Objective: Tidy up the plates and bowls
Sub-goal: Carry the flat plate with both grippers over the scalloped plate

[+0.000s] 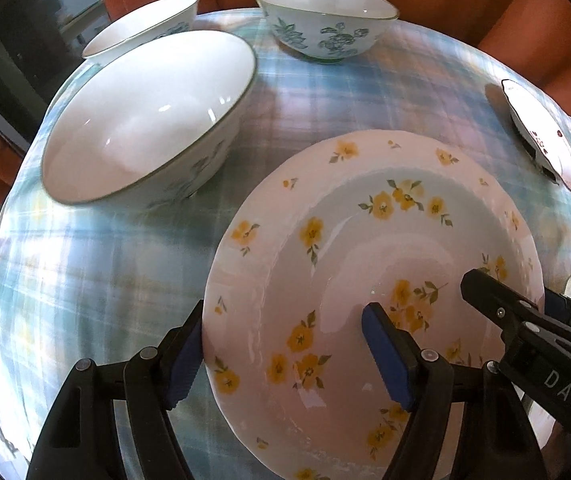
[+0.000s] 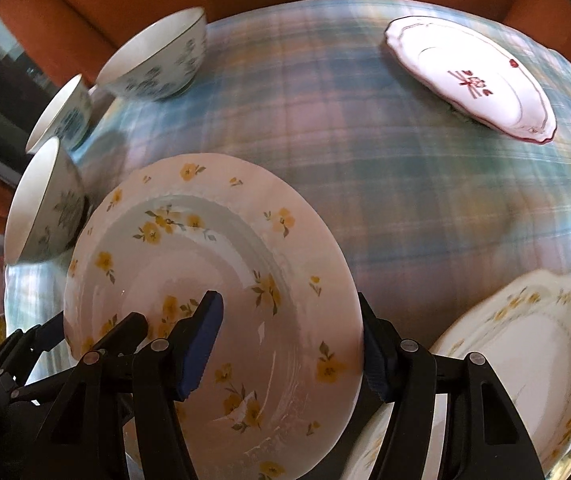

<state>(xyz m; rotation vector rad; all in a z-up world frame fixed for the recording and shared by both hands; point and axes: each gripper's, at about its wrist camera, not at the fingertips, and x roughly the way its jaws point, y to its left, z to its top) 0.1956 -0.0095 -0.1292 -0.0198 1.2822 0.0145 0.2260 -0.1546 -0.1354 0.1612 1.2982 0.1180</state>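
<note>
At the left of the bench [image 1: 365,92], which is covered by a blue plaid cloth, three white bowls with blue floral print are standing: the nearest bowl [image 1: 145,120], a second bowl [image 1: 141,26] behind it, and a third bowl [image 1: 327,20] further right. The left hand-held gripper [image 1: 285,348] is straddling the left rim of the yellow-flowered plate [image 1: 373,280], one pad outside the edge and one over the well; the jaws are spread and appear not yet clamped. The right hand-held gripper [image 2: 291,350] is taking the same plate at its right rim, likewise spread, with contact only at the outer pad. To the right, a second yellow-flowered plate [image 2: 525,360] is lying near, and a red-trimmed plate [image 2: 473,76] is resting far off. The glazed ceramic is judged rigid, moderately heavy, slippery and brittle; the rim is the proper gripping zone, with both pads seated squarely.
</note>
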